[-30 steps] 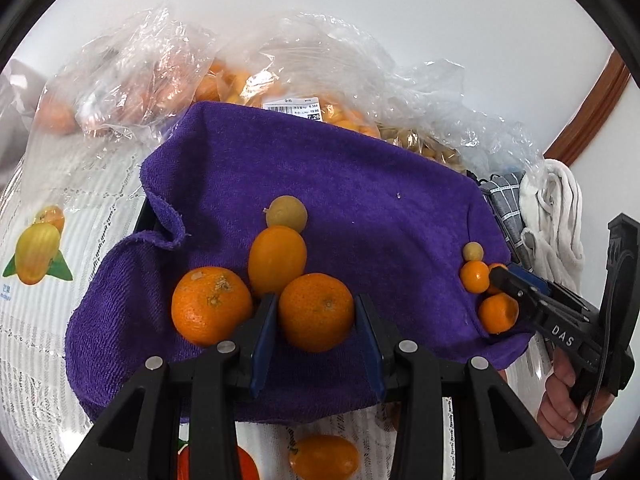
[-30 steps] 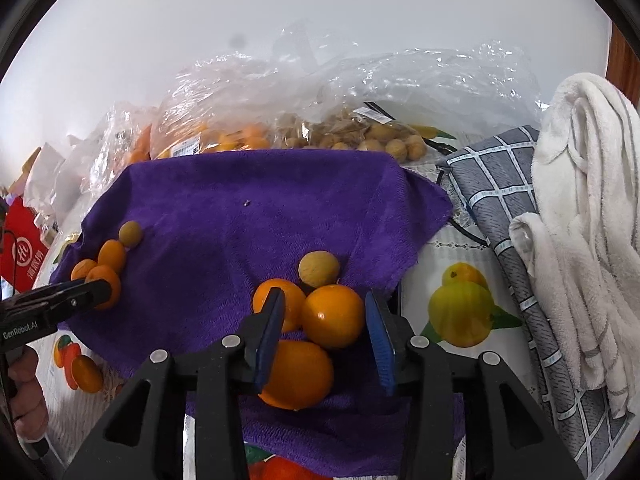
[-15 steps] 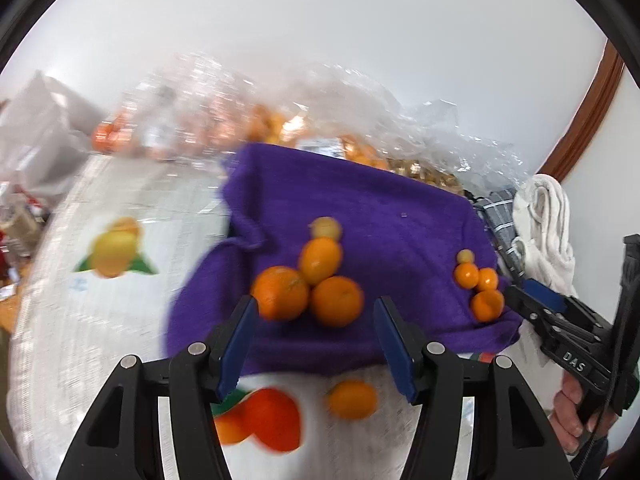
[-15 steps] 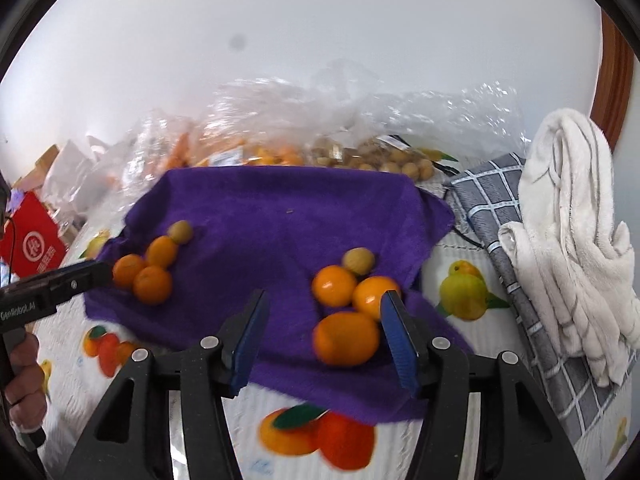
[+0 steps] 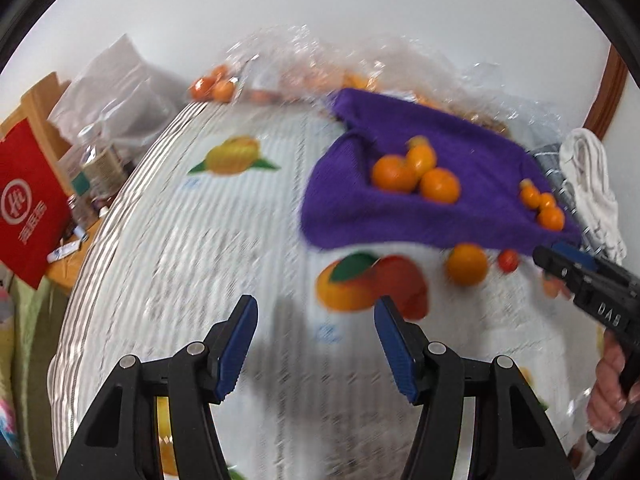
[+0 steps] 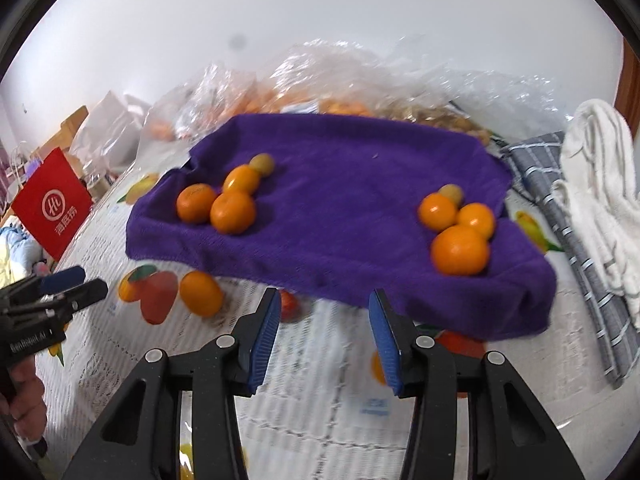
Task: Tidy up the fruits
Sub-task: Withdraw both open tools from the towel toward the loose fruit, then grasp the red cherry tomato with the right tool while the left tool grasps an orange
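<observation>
**2 fruit clusters on the purple towel, both grippers empty**

The purple towel lies toward the far edge of the fruit-printed tablecloth, with clear plastic bags of more fruit behind it at that edge. On the towel's left side sits a group of 3 oranges and 1 small yellowish fruit; a similar group of 4 sits on its right side. 1 loose orange rests on the cloth just in front of the towel's near edge, and a small red fruit lies beside it.

The left gripper has its fingers spread, with nothing between them. The right gripper is closing, also on nothing. A white cloth is heaped at the right edge.
</observation>
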A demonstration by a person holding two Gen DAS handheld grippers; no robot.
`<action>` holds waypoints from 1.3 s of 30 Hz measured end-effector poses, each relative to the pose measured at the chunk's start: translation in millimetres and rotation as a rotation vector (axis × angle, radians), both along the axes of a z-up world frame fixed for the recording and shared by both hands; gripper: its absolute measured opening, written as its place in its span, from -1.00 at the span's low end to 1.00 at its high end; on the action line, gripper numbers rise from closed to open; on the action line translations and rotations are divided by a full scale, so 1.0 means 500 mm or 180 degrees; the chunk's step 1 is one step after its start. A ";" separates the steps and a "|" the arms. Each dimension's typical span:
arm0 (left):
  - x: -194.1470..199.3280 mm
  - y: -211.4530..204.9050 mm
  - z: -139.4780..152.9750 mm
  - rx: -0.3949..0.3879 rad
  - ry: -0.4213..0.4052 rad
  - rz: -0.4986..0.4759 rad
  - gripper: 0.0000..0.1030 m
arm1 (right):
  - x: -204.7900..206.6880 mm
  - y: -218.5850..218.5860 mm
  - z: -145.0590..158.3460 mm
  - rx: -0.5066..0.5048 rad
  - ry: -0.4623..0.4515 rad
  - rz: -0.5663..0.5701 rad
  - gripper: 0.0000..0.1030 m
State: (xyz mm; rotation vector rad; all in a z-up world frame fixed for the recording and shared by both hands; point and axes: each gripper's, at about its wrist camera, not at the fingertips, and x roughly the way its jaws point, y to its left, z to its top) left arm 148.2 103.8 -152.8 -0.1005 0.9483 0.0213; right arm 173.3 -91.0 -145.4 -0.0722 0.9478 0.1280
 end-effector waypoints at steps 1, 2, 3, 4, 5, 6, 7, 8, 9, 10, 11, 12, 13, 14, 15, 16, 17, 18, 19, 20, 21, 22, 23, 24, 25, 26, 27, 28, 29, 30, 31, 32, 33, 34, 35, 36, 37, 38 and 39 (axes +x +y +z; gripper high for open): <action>-0.008 0.009 -0.006 0.0000 -0.0008 0.0026 0.14 | 0.001 0.005 -0.005 0.0014 0.0008 0.0014 -0.12; -0.014 0.014 -0.011 -0.0001 -0.0013 0.0047 0.14 | 0.002 0.013 -0.011 0.0023 0.0018 0.0018 -0.12; -0.019 0.019 -0.014 -0.0003 -0.0013 0.0070 0.14 | 0.005 0.017 -0.015 0.0030 0.0027 0.0015 -0.12; -0.023 0.024 -0.019 -0.0008 -0.0008 0.0092 0.14 | 0.011 0.022 -0.021 0.0038 0.0040 0.0014 -0.12; -0.025 0.031 -0.026 -0.0019 0.0014 0.0113 0.14 | 0.014 0.028 -0.026 0.0037 0.0056 0.0018 -0.12; -0.027 0.034 -0.031 -0.0027 0.0033 0.0117 0.14 | 0.018 0.033 -0.031 0.0022 0.0061 0.0027 -0.12; -0.028 0.036 -0.036 -0.0034 0.0041 0.0118 0.14 | 0.021 0.039 -0.037 -0.0008 0.0060 0.0030 -0.12; -0.031 0.037 -0.035 -0.0013 -0.0011 0.0112 0.14 | 0.025 0.043 -0.042 -0.0031 0.0069 0.0027 -0.12; -0.034 0.036 -0.034 0.0006 -0.0032 0.0118 0.14 | 0.028 0.048 -0.048 -0.0055 0.0099 0.0032 -0.12; -0.034 0.038 -0.035 -0.0005 -0.0031 0.0126 0.14 | 0.031 0.050 -0.051 -0.0056 0.0114 0.0034 -0.12; -0.033 0.038 -0.036 -0.0017 -0.0039 0.0134 0.14 | 0.032 0.052 -0.055 -0.0057 0.0117 0.0033 -0.12; -0.035 0.039 -0.037 -0.0029 -0.0061 0.0143 0.14 | 0.034 0.053 -0.058 -0.0070 0.0116 0.0025 -0.12; -0.038 0.040 -0.038 -0.0033 -0.0079 0.0149 0.14 | 0.036 0.054 -0.062 -0.0085 0.0119 0.0020 -0.14; -0.039 0.038 -0.039 -0.0020 -0.0093 0.0145 0.14 | 0.038 0.055 -0.065 -0.0089 0.0127 0.0021 -0.20; -0.039 0.036 -0.041 0.0004 -0.0105 0.0138 0.14 | 0.040 0.055 -0.068 -0.0091 0.0136 0.0019 -0.26; -0.040 0.034 -0.042 0.0029 -0.0119 0.0137 0.14 | 0.041 0.055 -0.070 -0.0103 0.0120 0.0011 -0.27; -0.042 0.031 -0.043 0.0053 -0.0140 0.0142 0.14 | 0.040 0.055 -0.069 -0.0116 0.0100 0.0006 -0.32; -0.044 0.031 -0.044 0.0065 -0.0150 0.0141 0.14 | 0.040 0.055 -0.069 -0.0130 0.0090 0.0010 -0.40; -0.045 0.030 -0.044 0.0076 -0.0164 0.0140 0.13 | 0.041 0.055 -0.069 -0.0128 0.0095 0.0019 -0.44; -0.046 0.029 -0.045 0.0085 -0.0178 0.0138 0.13 | 0.041 0.053 -0.067 -0.0121 0.0096 0.0021 -0.53; -0.046 0.029 -0.045 0.0091 -0.0184 0.0134 0.13 | 0.040 0.049 -0.065 -0.0102 0.0096 0.0015 -0.54; -0.046 0.029 -0.045 0.0094 -0.0182 0.0130 0.13 | 0.037 0.045 -0.061 -0.0081 0.0095 0.0004 -0.54; -0.047 0.030 -0.045 0.0091 -0.0183 0.0126 0.14 | 0.034 0.039 -0.056 -0.0050 0.0082 -0.0009 -0.54; -0.047 0.031 -0.045 0.0082 -0.0182 0.0119 0.15 | 0.031 0.035 -0.052 -0.0028 0.0067 -0.0019 -0.54; -0.048 0.032 -0.046 0.0069 -0.0184 0.0112 0.17 | 0.027 0.029 -0.046 -0.0019 0.0049 -0.0031 -0.54; -0.049 0.033 -0.046 0.0049 -0.0187 0.0109 0.19 | 0.024 0.024 -0.042 -0.0025 0.0030 -0.0044 -0.54; -0.050 0.035 -0.045 0.0030 -0.0190 0.0119 0.19 | 0.017 0.016 -0.034 -0.0033 0.0001 -0.0065 -0.54; -0.051 0.036 -0.046 0.0020 -0.0194 0.0126 0.19 | 0.010 0.007 -0.028 -0.0027 -0.0018 -0.0080 -0.54; -0.053 0.038 -0.046 0.0003 -0.0197 0.0138 0.19 | 0.003 -0.001 -0.021 -0.0018 -0.0034 -0.0094 -0.54; -0.054 0.039 -0.046 -0.0010 -0.0200 0.0157 0.19 | -0.006 -0.011 -0.014 -0.0017 -0.0052 -0.0108 -0.54; -0.055 0.039 -0.046 -0.0014 -0.0200 0.0186 0.22 | -0.014 -0.018 -0.008 -0.0022 -0.0071 -0.0119 -0.54; -0.056 0.037 -0.046 -0.0001 -0.0194 0.0221 0.32 | -0.022 -0.027 -0.002 -0.0029 -0.0088 -0.0134 -0.54; -0.057 0.033 -0.047 0.0032 -0.0178 0.0235 0.39 | -0.030 -0.036 0.002 -0.0032 -0.0104 -0.0151 -0.54; -0.058 0.021 -0.048 0.0122 -0.0145 0.0222 0.50 | -0.034 -0.042 0.005 -0.0034 -0.0115 -0.0163 -0.54; -0.059 0.012 -0.050 0.0213 -0.0119 0.0213 0.50 | -0.039 -0.049 0.009 -0.0033 -0.0129 -0.0176 -0.54; -0.060 0.006 -0.050 0.0253 -0.0111 0.0195 0.50 | -0.045 -0.058 0.014 -0.0018 -0.0146 -0.0187 -0.54; -0.061 -0.003 -0.049 0.0247 -0.0101 0.0135 0.50 | -0.049 -0.065 0.017 -0.0010 -0.0154 -0.0190 -0.54; -0.062 -0.007 -0.046 0.0203 -0.0088 0.0095 0.50 | -0.053 -0.072 0.020 -0.0004 -0.0161 -0.0197 -0.54; -0.062 -0.013 -0.042 0.0132 -0.0073 0.0056 0.50 | -0.057 -0.081 0.024 -0.0003 -0.0169 -0.0212 -0.54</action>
